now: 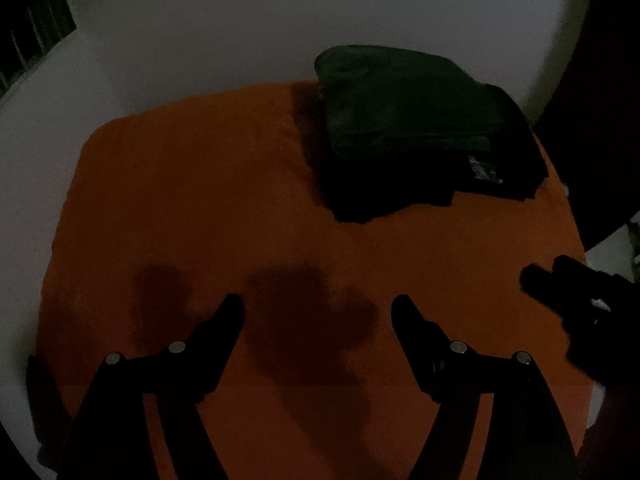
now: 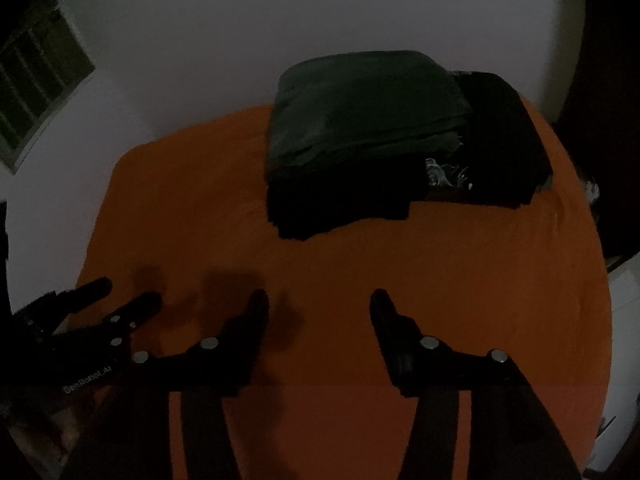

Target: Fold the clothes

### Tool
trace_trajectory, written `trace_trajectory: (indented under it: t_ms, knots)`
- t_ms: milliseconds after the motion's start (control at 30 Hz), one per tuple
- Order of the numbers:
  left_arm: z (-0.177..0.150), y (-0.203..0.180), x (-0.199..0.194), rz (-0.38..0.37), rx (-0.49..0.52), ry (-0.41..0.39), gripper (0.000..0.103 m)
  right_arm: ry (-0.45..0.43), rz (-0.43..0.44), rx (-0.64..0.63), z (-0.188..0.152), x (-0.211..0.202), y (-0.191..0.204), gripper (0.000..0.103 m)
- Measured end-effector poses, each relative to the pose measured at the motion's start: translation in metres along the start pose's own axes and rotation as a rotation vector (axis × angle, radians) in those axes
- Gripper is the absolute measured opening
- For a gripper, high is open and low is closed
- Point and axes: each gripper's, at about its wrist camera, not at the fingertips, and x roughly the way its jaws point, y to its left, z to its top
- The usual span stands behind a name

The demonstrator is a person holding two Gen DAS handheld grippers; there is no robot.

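A stack of folded dark clothes (image 1: pixel 420 132) (image 2: pixel 392 140) lies at the far right of an orange table cover (image 1: pixel 200 200) (image 2: pixel 440 280). A dark green garment tops the stack, with black ones under it and one showing a white print. My left gripper (image 1: pixel 318 308) hangs above the bare orange cover, near the front, jaws wide apart with nothing between them. My right gripper (image 2: pixel 318 300) also hovers over the cover with its jaws apart and empty. Each gripper shows in the other's view: the right one (image 1: pixel 548 280) at the right edge, the left one (image 2: pixel 124 292) at the left edge.
A pale wall (image 1: pixel 280 20) rises behind the table. A barred window or vent (image 2: pixel 36 64) sits at the upper left. Something dark stands at the right edge (image 1: pixel 600 120), with a white object (image 2: pixel 624 320) below it. The room is dim.
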Motion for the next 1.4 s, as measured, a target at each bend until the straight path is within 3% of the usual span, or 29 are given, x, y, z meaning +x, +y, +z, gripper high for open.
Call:
trace_trajectory:
  t_ms: [167,300,433,1400]
  knots:
    - [-0.017,-0.002,-0.027,0.006,0.040,-0.036,0.077,-0.013,-0.005,-0.019,-0.024,-0.021,0.016,0.066]
    - [-0.018,0.004,-0.039,-0.010,0.025,-0.047,0.077,-0.007,-0.011,0.006,-0.030,-0.029,0.022,0.069]
    - [-0.017,0.007,-0.042,0.002,0.010,-0.064,0.077,0.003,-0.001,0.018,-0.030,-0.032,0.028,0.077]
    - [-0.019,0.012,-0.010,-0.031,-0.034,-0.029,0.077,0.043,-0.010,0.017,-0.017,-0.009,0.033,0.078]
